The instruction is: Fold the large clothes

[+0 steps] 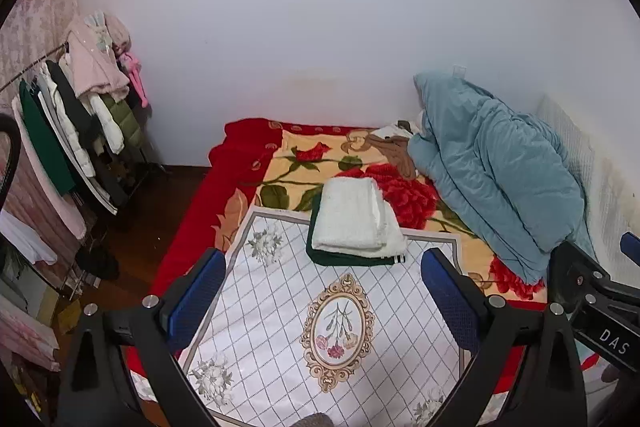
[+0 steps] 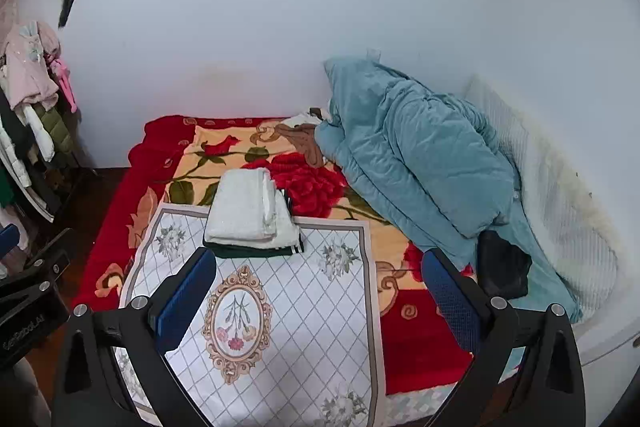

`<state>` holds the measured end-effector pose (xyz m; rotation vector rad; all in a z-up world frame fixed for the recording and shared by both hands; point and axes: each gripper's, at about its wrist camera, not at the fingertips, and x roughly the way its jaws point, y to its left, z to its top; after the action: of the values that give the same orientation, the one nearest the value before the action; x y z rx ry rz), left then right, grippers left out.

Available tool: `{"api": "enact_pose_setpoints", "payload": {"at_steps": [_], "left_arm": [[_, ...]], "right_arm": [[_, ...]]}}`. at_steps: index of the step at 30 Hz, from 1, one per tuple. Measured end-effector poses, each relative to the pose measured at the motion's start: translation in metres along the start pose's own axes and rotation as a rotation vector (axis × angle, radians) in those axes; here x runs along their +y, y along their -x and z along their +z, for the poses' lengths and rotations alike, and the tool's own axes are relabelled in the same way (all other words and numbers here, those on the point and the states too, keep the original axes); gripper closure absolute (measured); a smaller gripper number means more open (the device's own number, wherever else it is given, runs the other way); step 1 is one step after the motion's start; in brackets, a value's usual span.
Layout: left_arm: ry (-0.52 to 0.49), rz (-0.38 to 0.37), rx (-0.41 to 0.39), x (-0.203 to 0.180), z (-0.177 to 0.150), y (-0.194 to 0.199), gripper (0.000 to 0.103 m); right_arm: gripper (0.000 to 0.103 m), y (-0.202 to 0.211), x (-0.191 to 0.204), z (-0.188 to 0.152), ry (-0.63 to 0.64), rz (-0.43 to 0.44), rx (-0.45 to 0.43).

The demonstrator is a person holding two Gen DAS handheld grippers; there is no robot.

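A folded white fluffy garment [image 1: 354,219] lies on top of a folded dark green garment [image 1: 344,259] at the far edge of a white floral mat [image 1: 280,327] on the bed. The stack also shows in the right wrist view, the white garment [image 2: 248,205] above the green one [image 2: 256,251], on the mat [image 2: 304,327]. My left gripper [image 1: 324,291] is open and empty, held above the mat, short of the stack. My right gripper [image 2: 320,291] is open and empty, also above the mat. A black garment [image 2: 504,265] lies at the right by the quilt.
A red rose-patterned blanket [image 1: 240,163] covers the bed. A bunched teal quilt [image 1: 488,167] lies at the right against the wall, also in the right wrist view [image 2: 420,155]. A clothes rack [image 1: 80,115] with hanging coats stands at the left. The right gripper's body [image 1: 592,299] shows at the right edge.
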<state>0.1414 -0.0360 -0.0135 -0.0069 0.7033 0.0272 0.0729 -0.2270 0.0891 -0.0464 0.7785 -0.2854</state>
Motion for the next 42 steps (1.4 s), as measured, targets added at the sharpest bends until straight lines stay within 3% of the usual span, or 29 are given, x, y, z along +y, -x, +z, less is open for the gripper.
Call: {"api": "enact_pose_setpoints", "payload": {"at_steps": [42], "left_arm": [[0.005, 0.014, -0.028, 0.006, -0.009, 0.032, 0.003]], "right_arm": [[0.000, 0.025, 0.005, -0.007, 0.013, 0.045, -0.013]]}}
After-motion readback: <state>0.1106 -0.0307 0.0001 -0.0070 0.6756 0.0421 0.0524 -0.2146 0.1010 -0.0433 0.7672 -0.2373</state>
